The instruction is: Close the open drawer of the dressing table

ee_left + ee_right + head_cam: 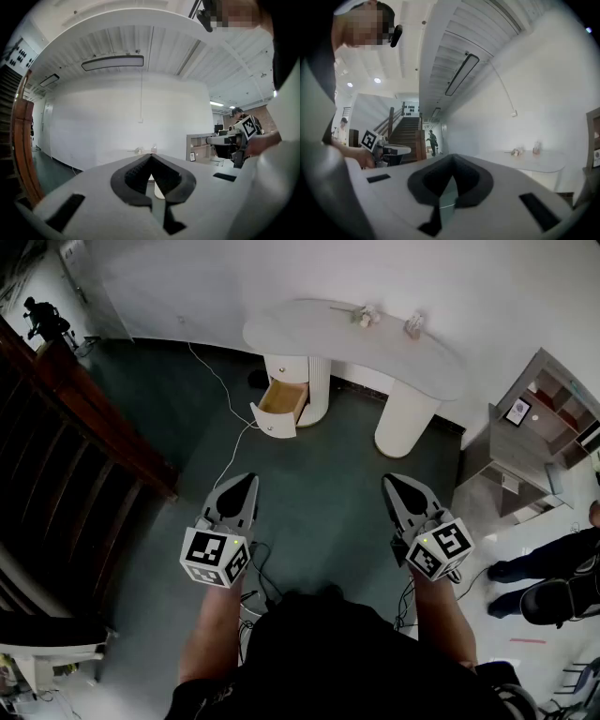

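The drawer [283,399] is seen pulled out of the left pedestal of the white counter [309,326], with its wooden inside exposed. The left gripper [246,481] and right gripper [391,483] are held well short of the counter, each clenched tip to tip on nothing.

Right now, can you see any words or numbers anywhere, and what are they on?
No words or numbers can be read here.
On the left marker cube and right marker cube: square patterns, no letters.
The framed picture on the shelf unit: too small to read.
The small items on the dressing table: too small to read.
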`<control>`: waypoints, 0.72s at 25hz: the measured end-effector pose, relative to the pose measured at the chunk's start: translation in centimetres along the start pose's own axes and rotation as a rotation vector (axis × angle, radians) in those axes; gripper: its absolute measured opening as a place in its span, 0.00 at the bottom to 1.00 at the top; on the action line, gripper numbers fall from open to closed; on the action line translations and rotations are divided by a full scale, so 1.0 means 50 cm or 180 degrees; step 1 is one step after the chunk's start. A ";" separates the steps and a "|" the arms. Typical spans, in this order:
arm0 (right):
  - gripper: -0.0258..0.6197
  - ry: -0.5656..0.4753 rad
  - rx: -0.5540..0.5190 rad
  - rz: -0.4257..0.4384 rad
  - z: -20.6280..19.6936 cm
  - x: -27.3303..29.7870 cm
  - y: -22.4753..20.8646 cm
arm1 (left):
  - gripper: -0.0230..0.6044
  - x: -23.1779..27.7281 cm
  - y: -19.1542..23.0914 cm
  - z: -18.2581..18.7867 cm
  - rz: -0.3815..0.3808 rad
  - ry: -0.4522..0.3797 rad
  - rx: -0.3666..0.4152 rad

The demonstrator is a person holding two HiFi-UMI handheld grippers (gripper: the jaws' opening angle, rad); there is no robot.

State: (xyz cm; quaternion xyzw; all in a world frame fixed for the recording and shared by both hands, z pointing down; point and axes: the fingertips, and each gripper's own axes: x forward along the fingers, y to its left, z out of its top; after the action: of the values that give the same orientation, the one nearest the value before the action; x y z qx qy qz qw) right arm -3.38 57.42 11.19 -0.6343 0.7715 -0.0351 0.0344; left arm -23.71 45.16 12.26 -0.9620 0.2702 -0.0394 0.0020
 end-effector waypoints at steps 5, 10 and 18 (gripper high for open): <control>0.04 0.0059 -0.0083 -0.0040 -0.002 -0.040 -0.012 | 0.05 0.012 -0.023 -0.009 -0.0032 -0.0003 -0.0123; 0.04 0.0037 -0.0049 -0.0098 -0.005 -0.075 -0.039 | 0.05 0.024 -0.046 -0.017 -0.0028 0.0005 -0.0187; 0.04 0.0082 -0.0003 -0.0126 -0.040 -0.110 -0.075 | 0.05 0.037 -0.088 -0.037 0.0006 0.0070 -0.0168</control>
State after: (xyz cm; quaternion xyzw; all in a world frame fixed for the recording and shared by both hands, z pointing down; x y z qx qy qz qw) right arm 1.14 62.11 13.62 -0.6490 0.7592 -0.0437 0.0234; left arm -19.99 47.98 14.33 -0.9610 0.2720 -0.0428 -0.0262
